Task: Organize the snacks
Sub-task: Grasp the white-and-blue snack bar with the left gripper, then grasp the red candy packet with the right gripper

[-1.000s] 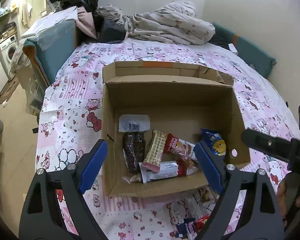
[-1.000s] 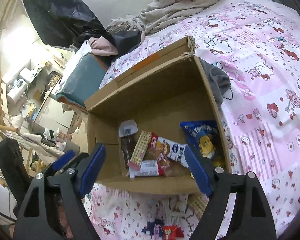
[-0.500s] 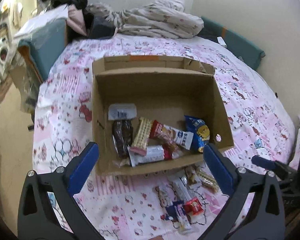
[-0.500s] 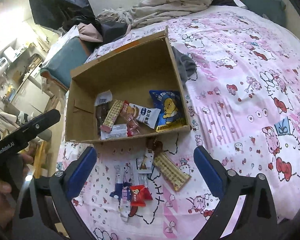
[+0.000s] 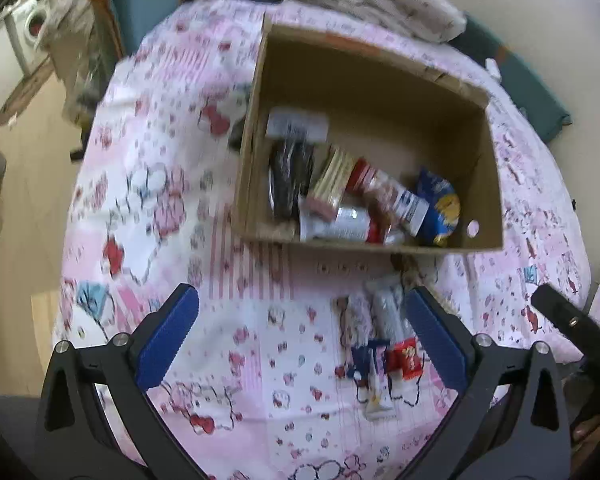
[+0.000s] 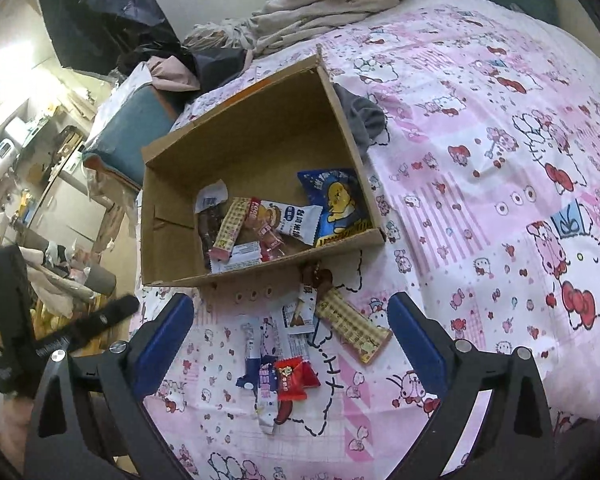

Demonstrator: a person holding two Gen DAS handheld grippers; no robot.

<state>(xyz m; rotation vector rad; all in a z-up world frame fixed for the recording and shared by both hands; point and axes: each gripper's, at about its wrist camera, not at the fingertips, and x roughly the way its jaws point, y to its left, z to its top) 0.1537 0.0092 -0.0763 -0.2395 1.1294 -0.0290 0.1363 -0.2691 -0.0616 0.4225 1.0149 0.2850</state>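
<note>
left gripper: jaws wide, holding nothing
right gripper: wide too, nothing held
cardboard box: on the pink bedsheet, several snacks inside
loose snacks: sheet, just before the box

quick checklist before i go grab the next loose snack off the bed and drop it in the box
1. Right hand-held gripper open and empty: ok, jaws spread wide with nothing between them.
2. Left hand-held gripper open and empty: ok, also spread wide.
3. Loose snacks reachable: ok, red packet and long checkered bar lie on the bedsheet in front of the box.
4. Cardboard box open with room: ok, the back half of its floor is bare.
5. Target lies clear of its neighbours: not ok, the red packet overlaps other wrappers; the checkered bar's far end is free.
6. Left view sharp enough to aim: not ok, it is blurred.
</note>
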